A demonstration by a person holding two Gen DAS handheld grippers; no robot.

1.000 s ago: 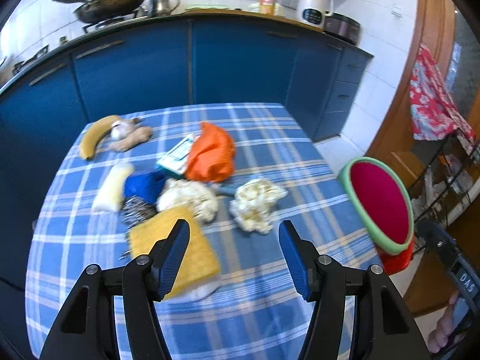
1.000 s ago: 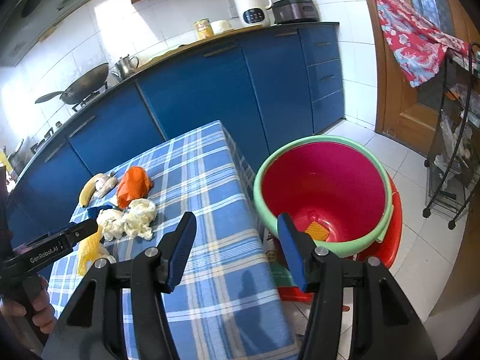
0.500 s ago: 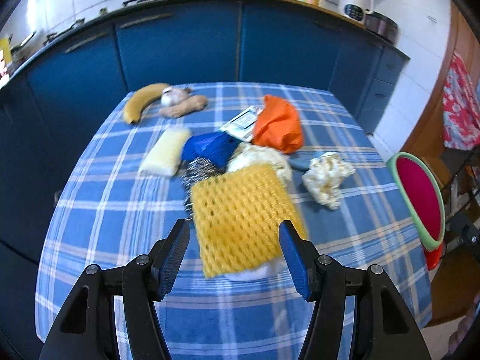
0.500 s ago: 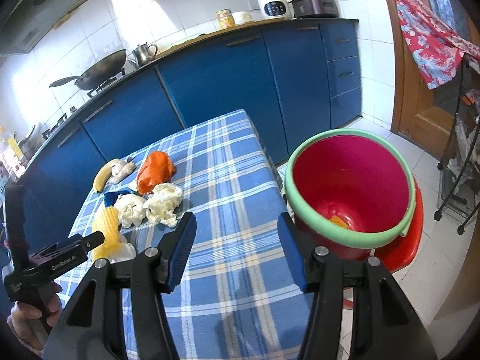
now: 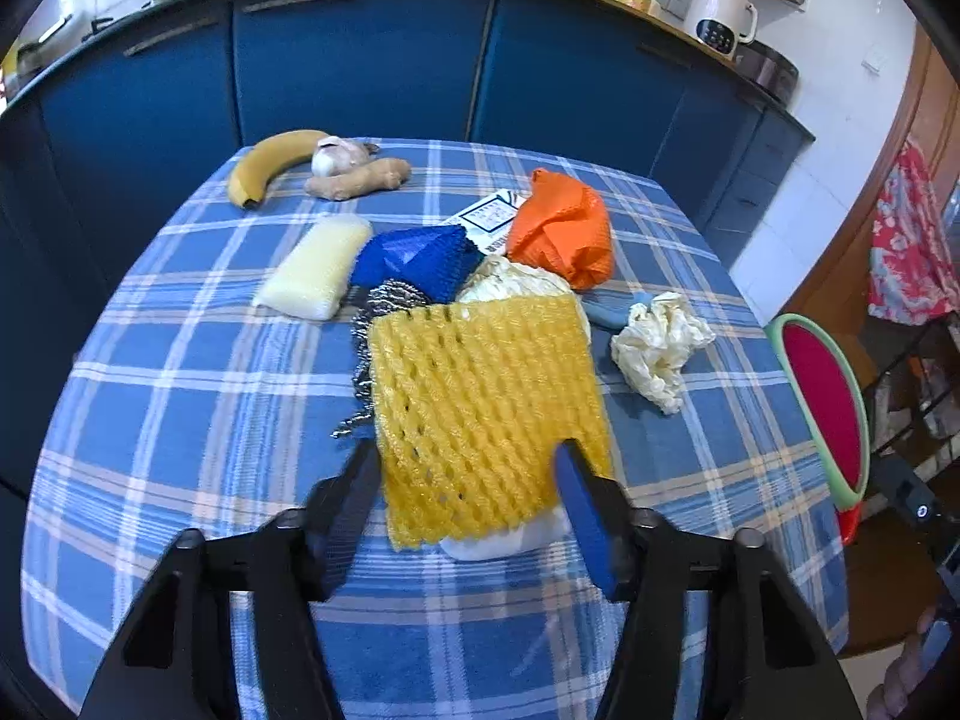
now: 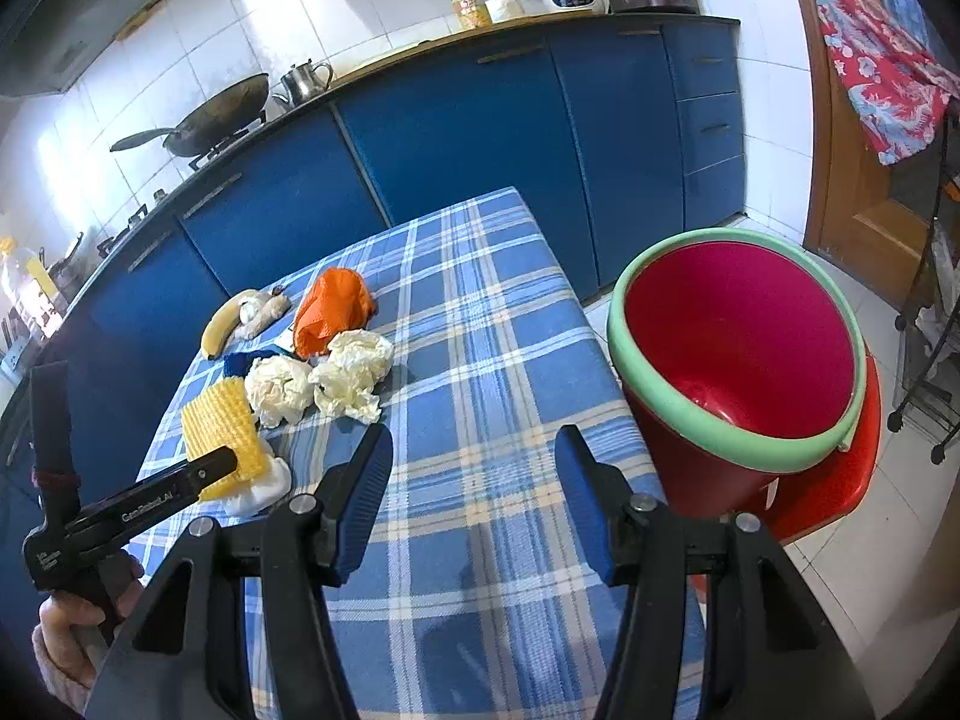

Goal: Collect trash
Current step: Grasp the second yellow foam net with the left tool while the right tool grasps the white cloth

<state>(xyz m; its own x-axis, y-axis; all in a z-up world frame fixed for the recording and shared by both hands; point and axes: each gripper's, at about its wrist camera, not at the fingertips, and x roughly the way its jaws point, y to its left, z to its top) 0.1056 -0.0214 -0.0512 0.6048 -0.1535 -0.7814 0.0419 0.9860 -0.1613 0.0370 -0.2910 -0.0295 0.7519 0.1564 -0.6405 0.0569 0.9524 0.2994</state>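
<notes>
A yellow foam net [image 5: 486, 402] lies on the blue checked tablecloth [image 5: 180, 420], partly over a white foam piece [image 5: 510, 540]. My left gripper [image 5: 465, 468] is open, its fingers on either side of the net's near edge. Behind it lie steel wool [image 5: 384, 306], a blue net [image 5: 414, 261], an orange net [image 5: 561, 234], a crumpled white paper [image 5: 660, 348] and a pale foam sleeve [image 5: 315, 273]. My right gripper [image 6: 474, 456] is open and empty over the table's near right part. The red bin with a green rim [image 6: 738, 360] stands right of the table.
A banana [image 5: 270, 162], garlic [image 5: 333, 156] and ginger [image 5: 360, 177] lie at the far left of the table. A printed packet [image 5: 489, 216] sits under the orange net. Blue cabinets [image 5: 360, 60] run behind the table. A wire rack [image 6: 936, 330] stands at the far right.
My left gripper has moved forward and down to the yellow net, so its fingers now flank the net's near edge. My right gripper has swung left, away from the bin.
</notes>
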